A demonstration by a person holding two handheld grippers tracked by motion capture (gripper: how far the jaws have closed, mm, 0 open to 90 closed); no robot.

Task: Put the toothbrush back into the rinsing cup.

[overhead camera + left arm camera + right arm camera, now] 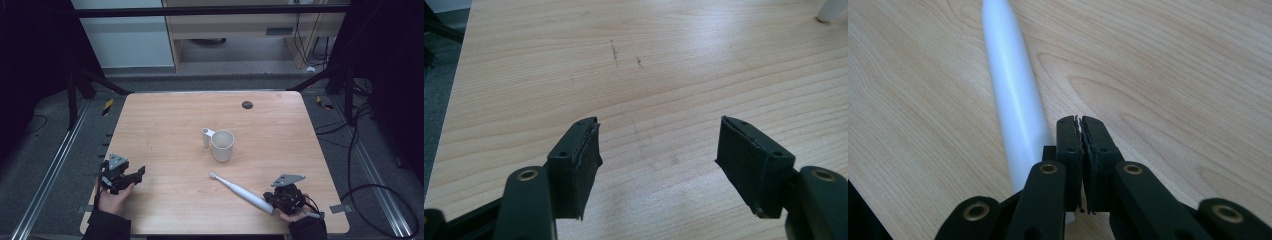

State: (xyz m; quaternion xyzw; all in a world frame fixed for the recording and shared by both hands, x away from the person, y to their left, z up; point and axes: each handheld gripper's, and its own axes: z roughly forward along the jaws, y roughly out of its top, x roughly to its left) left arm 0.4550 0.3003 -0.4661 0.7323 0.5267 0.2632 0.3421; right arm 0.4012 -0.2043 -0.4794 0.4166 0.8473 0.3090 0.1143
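Two handheld grippers rest low on a wooden counter, with a mug and an electric toothbrush between them.

The white mug stands upright near the middle of the counter, handle to its left; its inside looks pale and what it holds cannot be made out. The white electric toothbrush lies flat in front of the mug (brush head toward it), its thick end touching the right gripper. That gripper's jaws are pressed together with nothing between them, the toothbrush body lying just beside them in the right gripper view. The left gripper, near the counter's left edge, has its jaws spread wide over bare wood. A small dark disc sits near the far edge.
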